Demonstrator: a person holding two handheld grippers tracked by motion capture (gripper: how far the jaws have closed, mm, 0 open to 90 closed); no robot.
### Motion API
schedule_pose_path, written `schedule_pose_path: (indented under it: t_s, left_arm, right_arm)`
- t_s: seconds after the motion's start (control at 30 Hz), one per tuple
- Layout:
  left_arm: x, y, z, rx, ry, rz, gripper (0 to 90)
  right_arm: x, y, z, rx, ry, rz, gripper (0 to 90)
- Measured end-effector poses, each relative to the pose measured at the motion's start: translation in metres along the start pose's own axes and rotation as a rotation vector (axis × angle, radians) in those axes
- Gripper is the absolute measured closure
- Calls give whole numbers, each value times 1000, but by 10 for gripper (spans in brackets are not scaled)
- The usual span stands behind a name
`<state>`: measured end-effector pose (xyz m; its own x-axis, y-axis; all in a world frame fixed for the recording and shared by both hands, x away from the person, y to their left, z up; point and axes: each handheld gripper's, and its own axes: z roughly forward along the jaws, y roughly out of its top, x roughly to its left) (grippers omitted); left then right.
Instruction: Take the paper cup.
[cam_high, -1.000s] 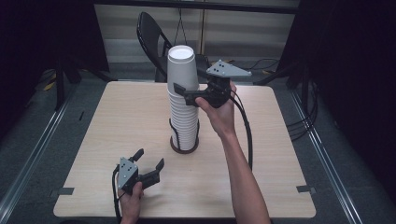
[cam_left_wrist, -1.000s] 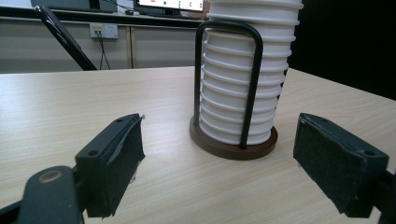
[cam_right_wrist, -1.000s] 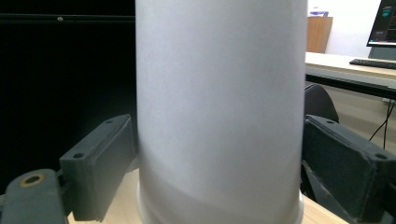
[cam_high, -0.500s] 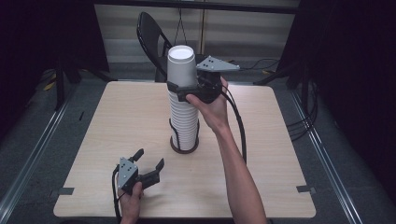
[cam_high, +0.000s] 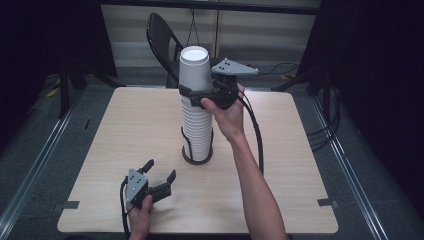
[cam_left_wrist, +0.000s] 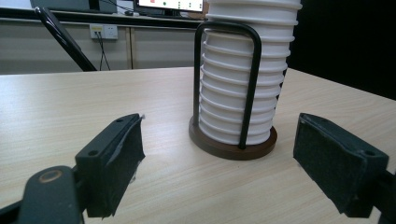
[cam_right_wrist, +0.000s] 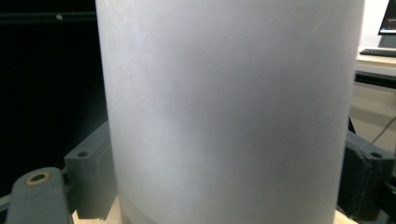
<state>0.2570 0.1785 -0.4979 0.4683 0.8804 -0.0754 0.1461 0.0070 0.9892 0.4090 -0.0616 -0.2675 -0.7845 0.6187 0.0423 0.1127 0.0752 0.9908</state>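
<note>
White top cup pinched by right claw; left claw spread; two claws.

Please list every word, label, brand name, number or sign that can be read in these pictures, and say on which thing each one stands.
No text can be read.
Top cup and stack of cups: plain white, no print.
Monitor behind the table, left gripper view: bright bands and small coloured marks, too small and blurred to read.
Wall socket plate: no legible marking.
Left gripper and right gripper: no labels seen.
</note>
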Motion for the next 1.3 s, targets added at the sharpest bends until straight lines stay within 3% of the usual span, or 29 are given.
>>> schedule_pose_path:
  t_s: [1.3]
  left_arm:
    - [0,0,0,1,0,1,159]
  right_arm:
    - [5,38,-14,-119,-20,-13,135]
